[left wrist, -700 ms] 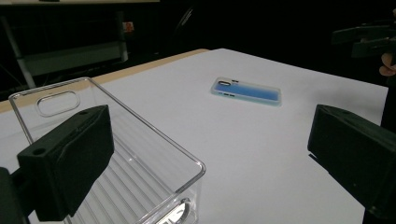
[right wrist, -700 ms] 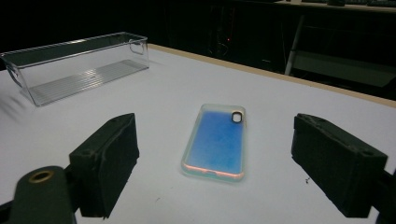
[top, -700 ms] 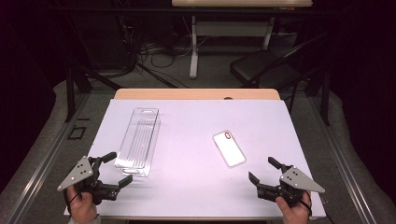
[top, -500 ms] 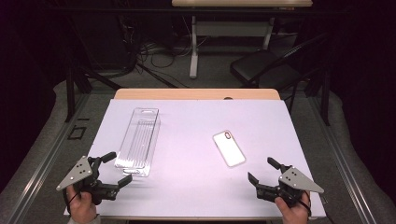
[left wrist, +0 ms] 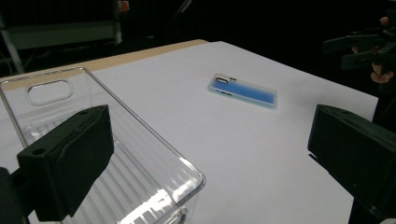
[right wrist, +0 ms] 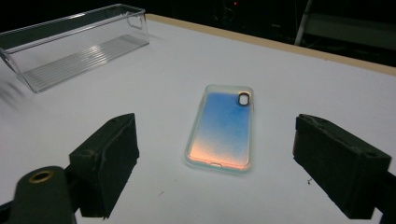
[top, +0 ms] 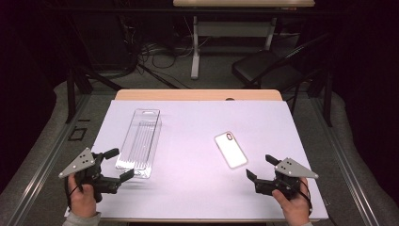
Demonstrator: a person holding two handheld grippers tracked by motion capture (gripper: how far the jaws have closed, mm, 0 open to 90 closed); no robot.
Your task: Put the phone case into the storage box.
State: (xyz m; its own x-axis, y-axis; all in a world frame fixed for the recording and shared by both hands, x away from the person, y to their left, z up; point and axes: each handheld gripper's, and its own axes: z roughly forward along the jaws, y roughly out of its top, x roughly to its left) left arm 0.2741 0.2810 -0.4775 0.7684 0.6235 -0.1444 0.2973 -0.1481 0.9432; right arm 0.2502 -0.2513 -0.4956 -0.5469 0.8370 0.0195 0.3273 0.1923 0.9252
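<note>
The case (right wrist: 225, 128) lies flat on the table (top: 188, 188), ahead of the right gripper (top: 261, 167), jaws apart; the left gripper (top: 120, 164), jaws apart, straddles the bin (top: 139, 142) corner.

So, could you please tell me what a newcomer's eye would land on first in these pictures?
Probably the translucent phone case with a blue-to-orange tint, lying flat on the white table ahead of the open right hand-held gripper. Next comes the long clear ribbed plastic tray on the table's left side, with the open left hand-held gripper at its near end.
</note>
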